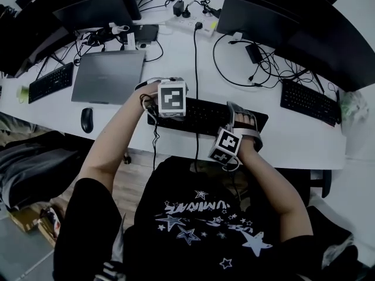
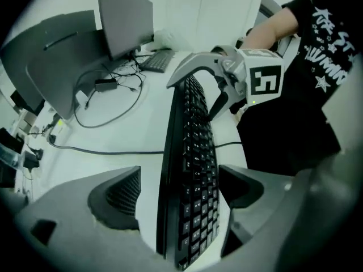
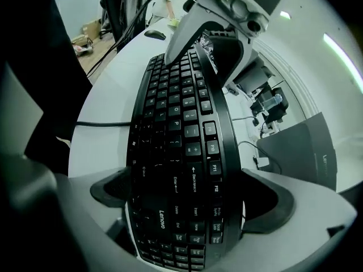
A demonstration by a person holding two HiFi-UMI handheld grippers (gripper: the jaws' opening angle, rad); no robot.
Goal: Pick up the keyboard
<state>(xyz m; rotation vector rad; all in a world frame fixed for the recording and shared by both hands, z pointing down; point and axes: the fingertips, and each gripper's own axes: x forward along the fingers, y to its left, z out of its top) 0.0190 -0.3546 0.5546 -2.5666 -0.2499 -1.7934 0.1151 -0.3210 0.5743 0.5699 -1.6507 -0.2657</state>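
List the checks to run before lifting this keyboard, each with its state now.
1. Right gripper shut on the keyboard end: ok.
2. Left gripper shut on the other end: not ok. Its jaws straddle the keyboard, with table showing between one pad and the keyboard.
3. Black cable crossing at the keyboard free to follow: cannot tell.
4. Laptop and mouse apart from the keyboard: ok.
5. Keyboard off the table yet: cannot tell.
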